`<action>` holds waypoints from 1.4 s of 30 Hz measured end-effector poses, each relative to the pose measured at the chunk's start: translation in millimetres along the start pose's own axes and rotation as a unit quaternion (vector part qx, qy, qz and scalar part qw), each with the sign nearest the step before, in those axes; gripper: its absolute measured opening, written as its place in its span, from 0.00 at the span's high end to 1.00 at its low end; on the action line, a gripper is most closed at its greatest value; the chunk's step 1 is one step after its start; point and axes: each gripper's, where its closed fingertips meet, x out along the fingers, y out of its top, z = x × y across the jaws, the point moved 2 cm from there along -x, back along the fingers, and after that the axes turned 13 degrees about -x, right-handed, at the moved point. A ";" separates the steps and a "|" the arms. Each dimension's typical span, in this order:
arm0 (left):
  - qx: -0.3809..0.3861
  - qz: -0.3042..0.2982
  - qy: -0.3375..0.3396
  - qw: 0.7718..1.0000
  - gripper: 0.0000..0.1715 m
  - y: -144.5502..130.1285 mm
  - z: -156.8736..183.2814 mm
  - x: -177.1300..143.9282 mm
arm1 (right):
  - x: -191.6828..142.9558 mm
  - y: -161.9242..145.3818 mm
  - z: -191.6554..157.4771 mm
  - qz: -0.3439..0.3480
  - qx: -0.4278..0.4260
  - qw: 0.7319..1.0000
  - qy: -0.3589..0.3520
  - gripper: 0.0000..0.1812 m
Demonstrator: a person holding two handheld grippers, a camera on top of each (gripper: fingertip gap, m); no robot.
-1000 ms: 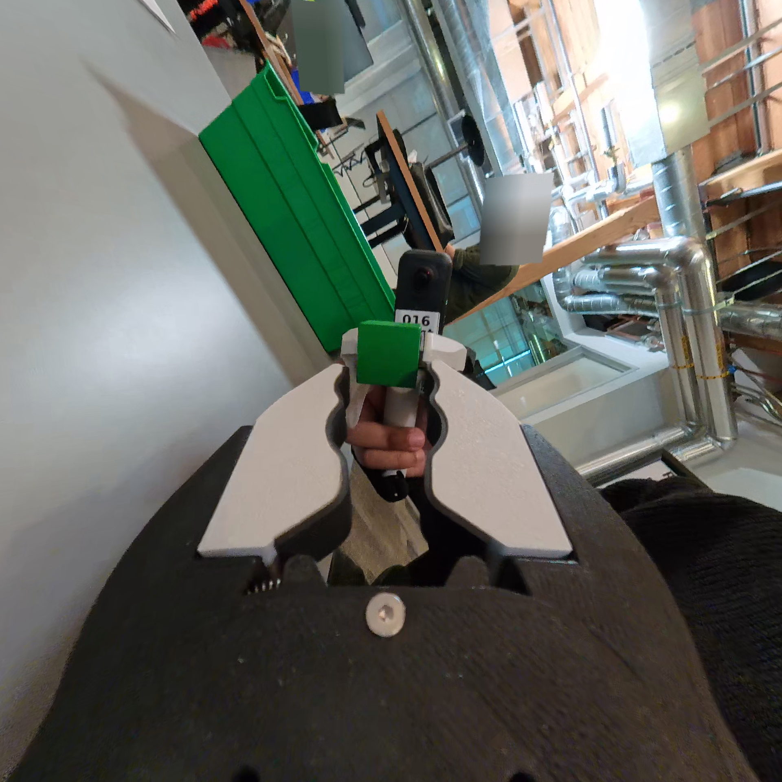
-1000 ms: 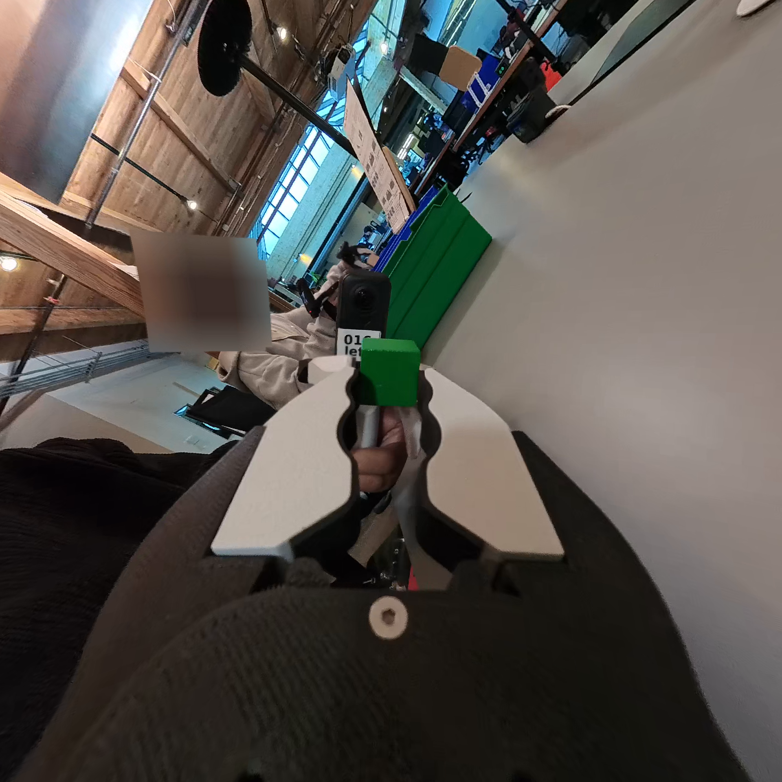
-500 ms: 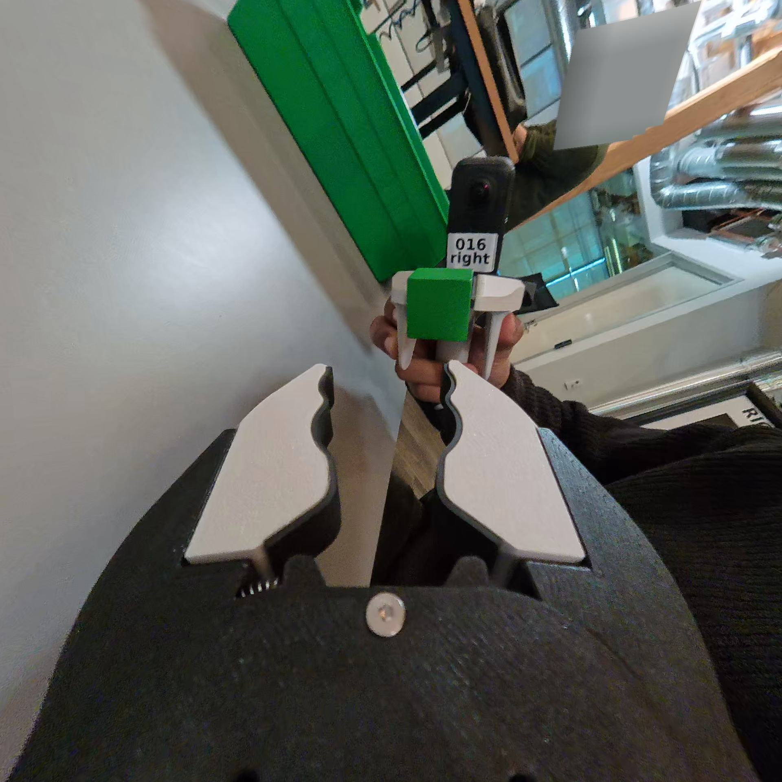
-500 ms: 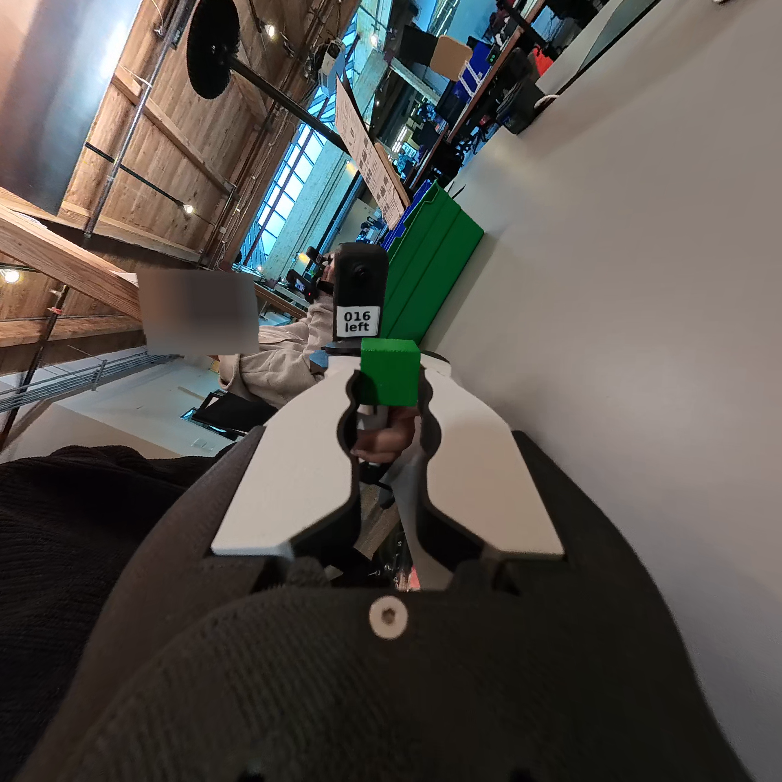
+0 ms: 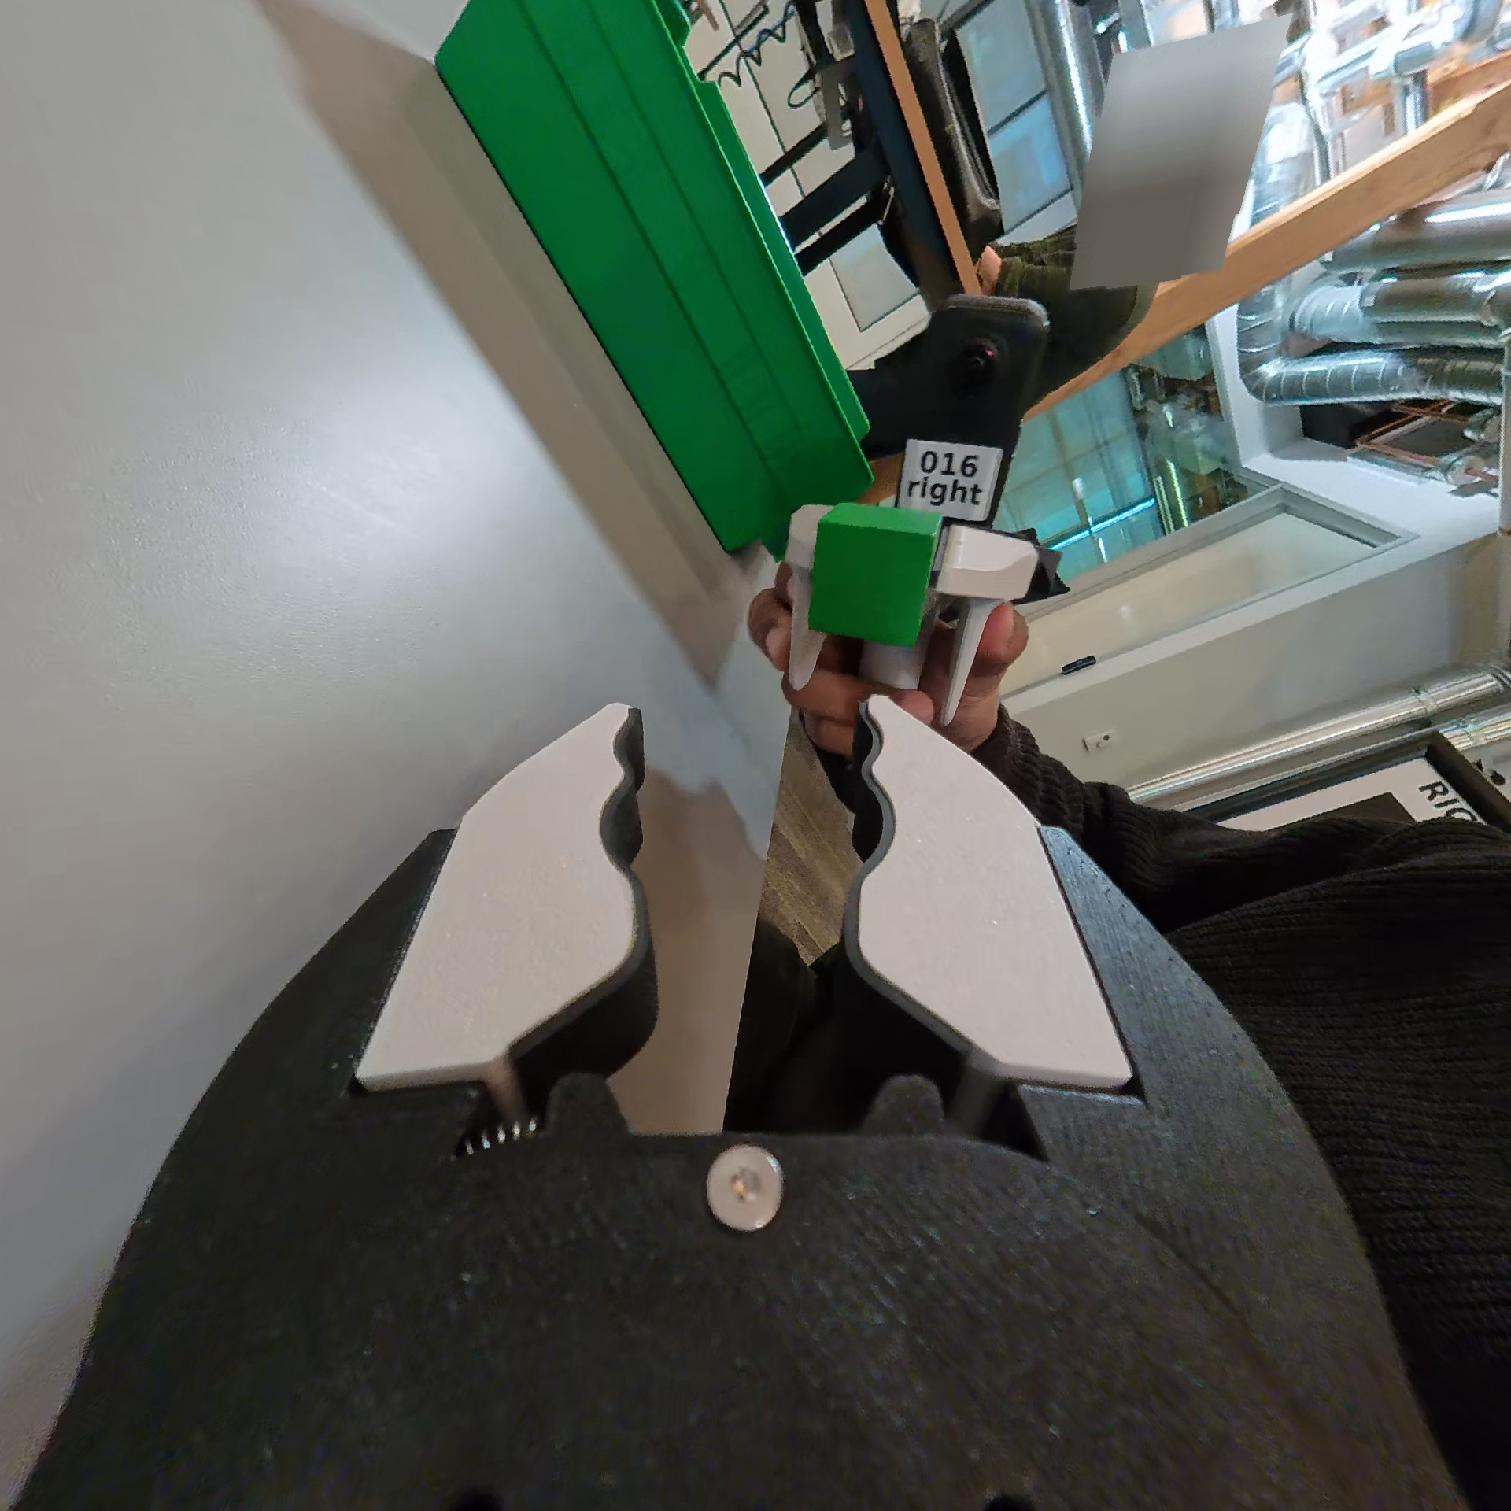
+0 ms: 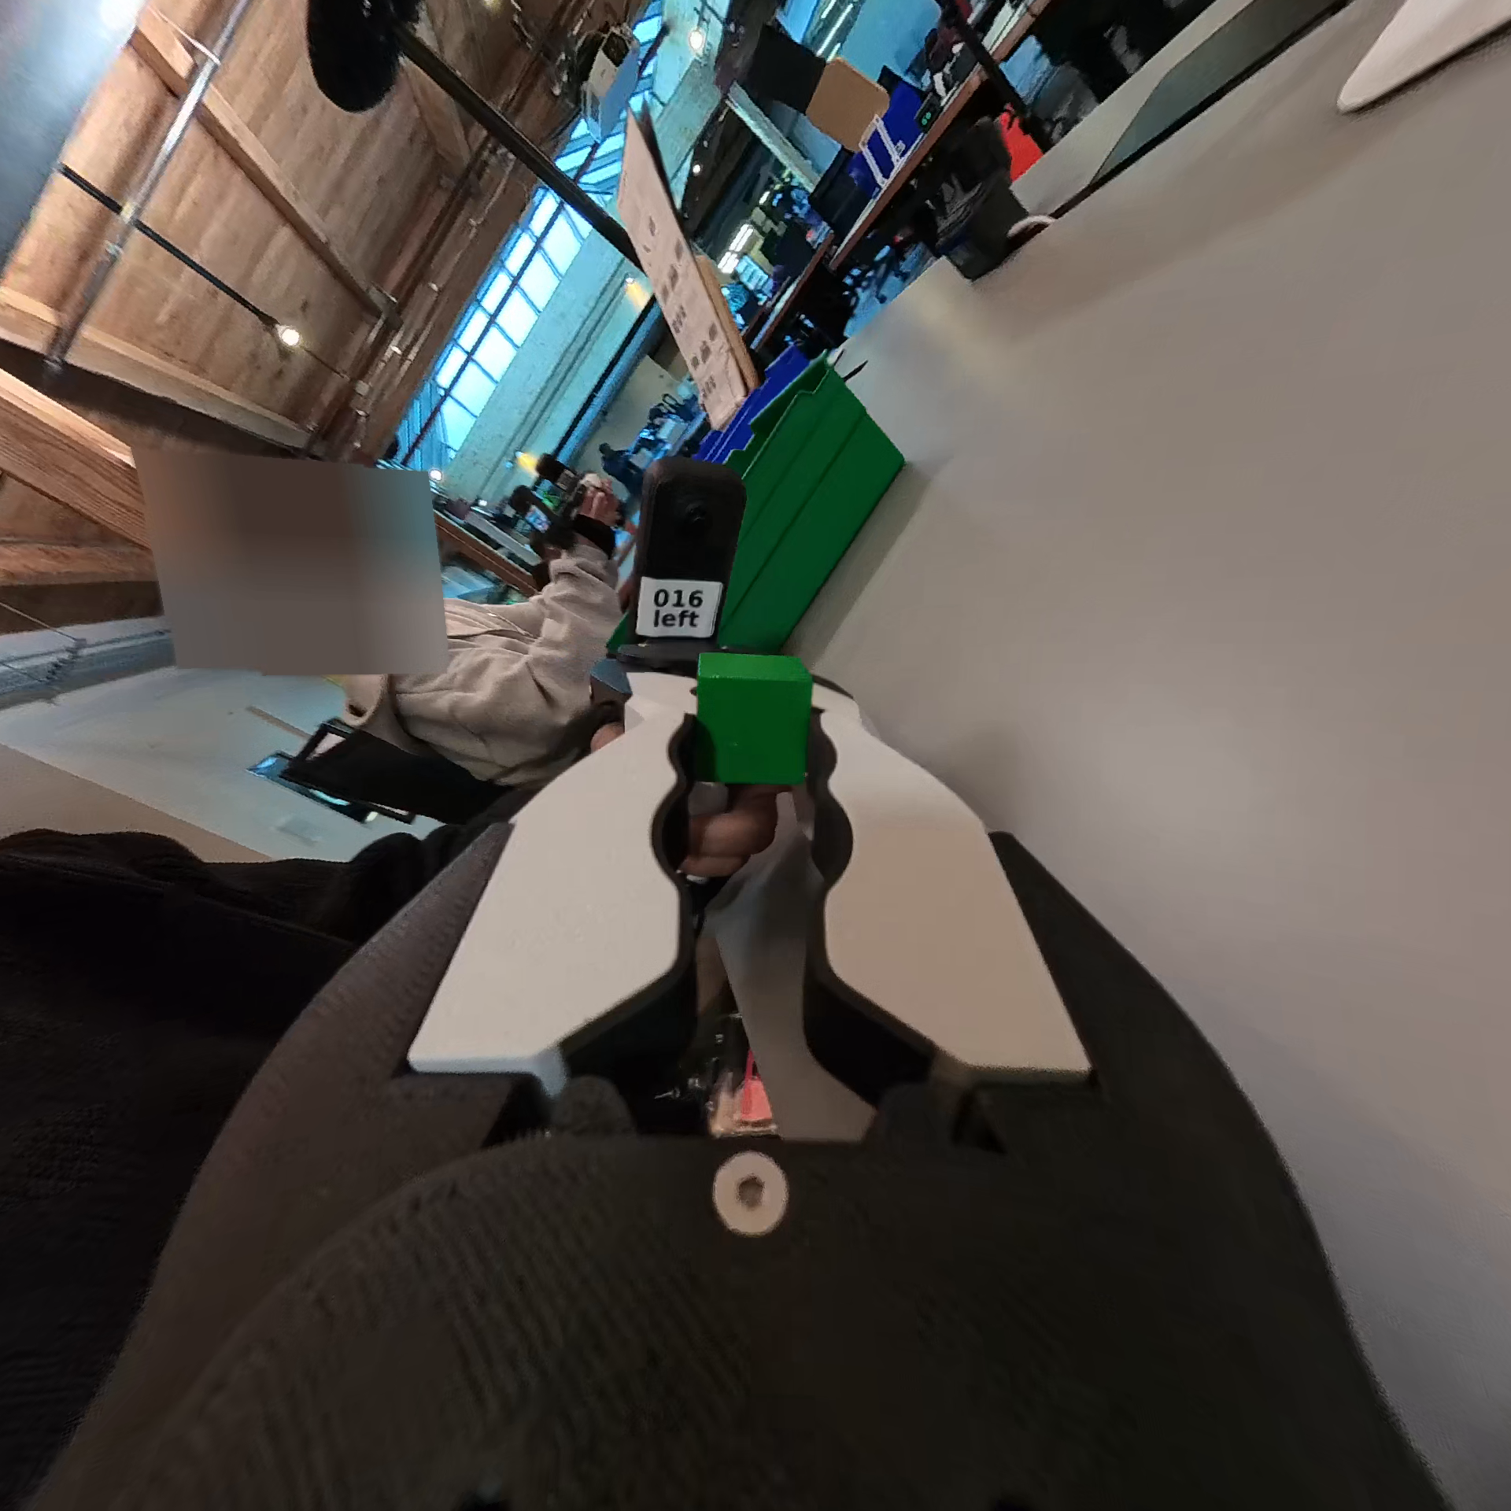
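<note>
The left gripper (image 5: 748, 764) stands with its jaws apart and nothing between them; past its tips lie the edge of the white table (image 5: 245, 490) and a strip of floor. Just beyond it, facing it, the right gripper (image 6: 748, 756) has its jaws closed on a green cube (image 6: 752, 719), which sits between the very tips and clear of the table. In the left wrist view the cube (image 5: 871, 576) juts forward of the right gripper's pads, with the holder's hand (image 5: 883, 687) behind it. The 2 grippers point at each other, near but apart.

The hold looks shallow: only the tips seem to bear on the cube, so a twist or a slackening of the squeeze could let it slip, and it would probably fall past the table edge. A knock from the left gripper's fingers could also lever it loose.

Farther off, green bins (image 5: 654, 270) lie on the table, and a seated person in a pale top (image 6: 507, 679) is beyond.
</note>
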 end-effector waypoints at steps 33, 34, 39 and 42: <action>0.027 -0.010 0.014 0.999 0.72 -9.5 6.0 6.4 | -300.1 119.1 190.7 -0.296 -0.134 0.740 -0.589 0.85; 0.028 -0.010 0.014 0.999 0.72 -9.1 6.1 6.0 | -299.4 119.0 192.9 -0.305 -0.131 0.736 -0.590 0.85; 0.022 -0.007 0.010 1.000 0.72 -7.4 5.7 4.5 | -303.5 108.7 205.5 -0.347 -0.094 0.723 -0.589 0.85; 0.021 -0.008 0.009 1.000 0.72 -7.7 5.1 4.8 | -308.1 106.1 211.6 -0.349 -0.082 0.722 -0.591 0.85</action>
